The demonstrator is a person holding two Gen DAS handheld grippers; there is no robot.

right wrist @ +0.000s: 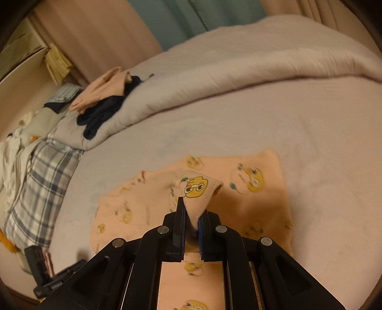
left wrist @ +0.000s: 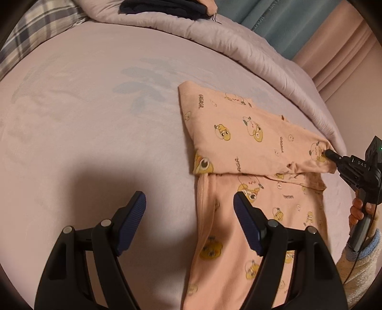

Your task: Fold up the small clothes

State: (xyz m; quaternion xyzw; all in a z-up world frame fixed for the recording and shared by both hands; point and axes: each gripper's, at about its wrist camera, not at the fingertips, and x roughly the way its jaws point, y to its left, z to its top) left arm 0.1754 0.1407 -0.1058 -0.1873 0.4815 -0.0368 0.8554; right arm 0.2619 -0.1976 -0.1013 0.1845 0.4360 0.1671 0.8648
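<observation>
A small peach garment with yellow cartoon prints [left wrist: 241,133] lies on the lilac bed sheet [left wrist: 95,119], partly folded over itself. My left gripper [left wrist: 189,202] is open and empty, hovering over the garment's near left edge. My right gripper [right wrist: 191,214] is shut on a cuff of the garment [right wrist: 198,190] and holds it slightly lifted over the rest of the cloth. In the left wrist view the right gripper [left wrist: 330,152] pinches the far right corner of the folded part.
A rolled lilac duvet [right wrist: 214,78] lies along the far side of the bed. Dark and peach clothes [right wrist: 105,105] are piled on it. A plaid pillow [right wrist: 40,181] sits at the left. Curtains [right wrist: 172,19] hang behind the bed.
</observation>
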